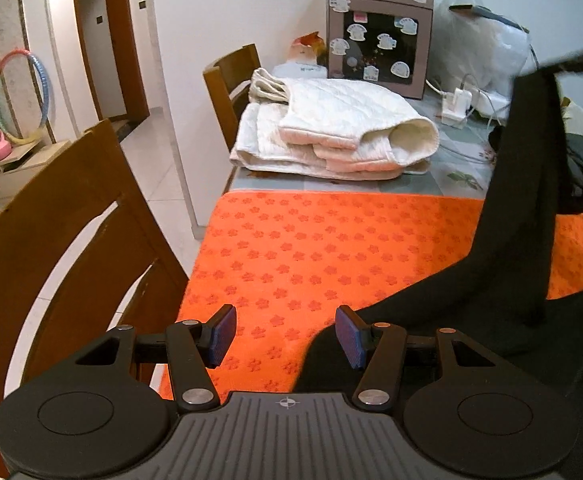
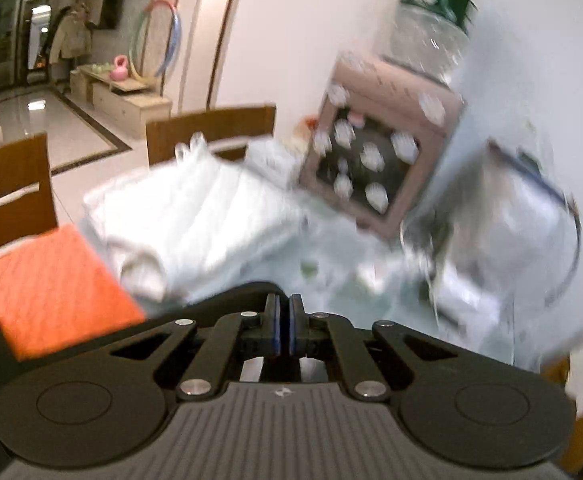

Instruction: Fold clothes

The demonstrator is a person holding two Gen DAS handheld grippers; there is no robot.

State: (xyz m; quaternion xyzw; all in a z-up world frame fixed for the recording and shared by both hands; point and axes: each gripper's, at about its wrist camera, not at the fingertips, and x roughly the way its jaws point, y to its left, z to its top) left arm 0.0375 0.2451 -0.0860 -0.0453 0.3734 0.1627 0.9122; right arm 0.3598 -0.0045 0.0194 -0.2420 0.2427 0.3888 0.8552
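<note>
Between the nearly closed jaws of the right gripper a fold of the black garment seemed pinched and lifted. The left gripper hung released, the cloth's lower edge just beside its right jaw. Next, it probably needed to grasp that edge.

We see a sticker-covered box behind folded white quilts, and a wooden chair beside the bench.

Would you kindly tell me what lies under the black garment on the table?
The black garment lies on an orange mat with a flower pattern. Where the cloth covers it, the mat is hidden, so anything beneath there cannot be seen.
</note>
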